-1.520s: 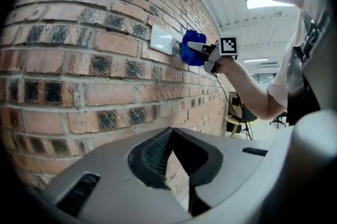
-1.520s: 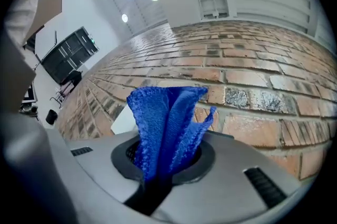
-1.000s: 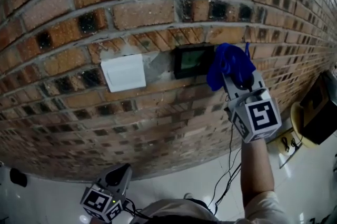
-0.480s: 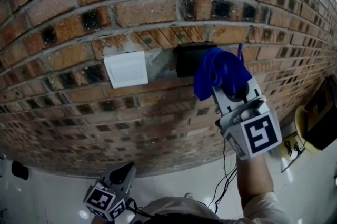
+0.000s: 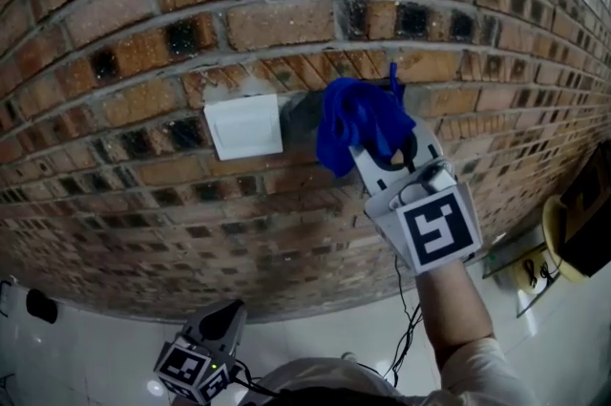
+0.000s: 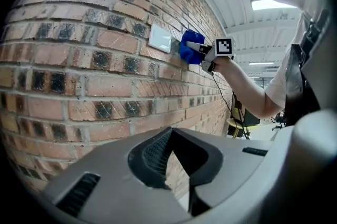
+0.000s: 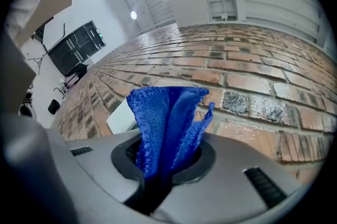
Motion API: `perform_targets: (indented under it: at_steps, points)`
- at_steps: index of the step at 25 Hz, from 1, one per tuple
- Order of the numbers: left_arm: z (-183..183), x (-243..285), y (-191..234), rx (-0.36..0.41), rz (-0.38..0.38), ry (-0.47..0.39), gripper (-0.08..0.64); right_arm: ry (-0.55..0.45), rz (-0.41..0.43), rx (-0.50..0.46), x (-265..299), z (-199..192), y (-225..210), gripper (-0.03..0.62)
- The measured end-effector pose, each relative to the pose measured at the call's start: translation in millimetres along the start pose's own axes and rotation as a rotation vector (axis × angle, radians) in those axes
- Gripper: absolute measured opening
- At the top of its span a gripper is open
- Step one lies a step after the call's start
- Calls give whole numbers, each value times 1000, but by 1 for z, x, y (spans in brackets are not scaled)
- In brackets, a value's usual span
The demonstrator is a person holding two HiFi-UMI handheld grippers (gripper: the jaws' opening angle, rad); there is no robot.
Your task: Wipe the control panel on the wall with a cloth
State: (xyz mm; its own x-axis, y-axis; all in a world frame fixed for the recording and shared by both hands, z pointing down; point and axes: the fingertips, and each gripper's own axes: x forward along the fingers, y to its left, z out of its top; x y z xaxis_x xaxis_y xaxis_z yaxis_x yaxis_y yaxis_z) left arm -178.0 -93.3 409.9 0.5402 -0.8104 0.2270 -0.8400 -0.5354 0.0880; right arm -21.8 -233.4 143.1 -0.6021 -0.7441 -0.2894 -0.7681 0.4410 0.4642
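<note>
Now, right gripper [image 5: 382, 144] clamping blue cloth [image 5: 355, 119] against brick wall [image 5: 286, 22], left gripper [image 6: 179, 165] jaws together, empty.

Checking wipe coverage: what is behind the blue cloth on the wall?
Brick wall and a white switch plate show beside the blue cloth; what lies directly behind is covered, no panel visible.

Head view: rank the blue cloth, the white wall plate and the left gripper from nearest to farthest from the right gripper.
1. blue cloth: pinched in the right gripper, at its tip.
2. white wall plate: to the cloth's left, at about the same height.
3. left gripper: far below, at the bottom left of the view.
</note>
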Motion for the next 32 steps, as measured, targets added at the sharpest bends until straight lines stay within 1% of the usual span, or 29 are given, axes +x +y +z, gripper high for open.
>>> perform_targets:
  at_steps: [4,7,11,13,15,17,19,21,23,25,27,29,32]
  points:
    - [3,6,-5,5,-12,-2,2,31,-76,-8,-23,-10,-33,89]
    - [6,12,-9,17,-26,-4,2,38,-129,-55,-41,-21,-66,89]
    - [6,20,-17,22,-38,3,1,90,-200,-40,-55,-50,-103,89]
    - [6,23,-21,22,-44,6,2,98,-209,-28,-56,-60,-112,90]
    - [6,24,-24,24,-49,5,2,95,-202,-18,-56,-61,-114,91]
    - [7,24,-25,23,-50,0,1,89,-203,-28,-60,-52,-109,89]
    - [6,22,-23,22,-47,-2,1,60,-192,-53,-63,-33,-95,89]
    - [6,20,-21,21,-42,-3,2,18,-142,-71,-58,-12,-70,89]
    - [5,17,-19,18,-34,-4,0,-6,-70,-39,-46,-1,-41,89]
    - [5,14,-17,17,-25,-5,0,-9,-4,-26,-30,4,-14,89]
    - [4,10,-16,18,-16,-8,1,2,37,-38,-13,4,6,89]
    - [4,6,-13,17,-5,-9,1,9,52,-31,1,2,16,89]
    - [-1,0,-8,12,12,-1,2,-13,43,-13,11,2,15,89]
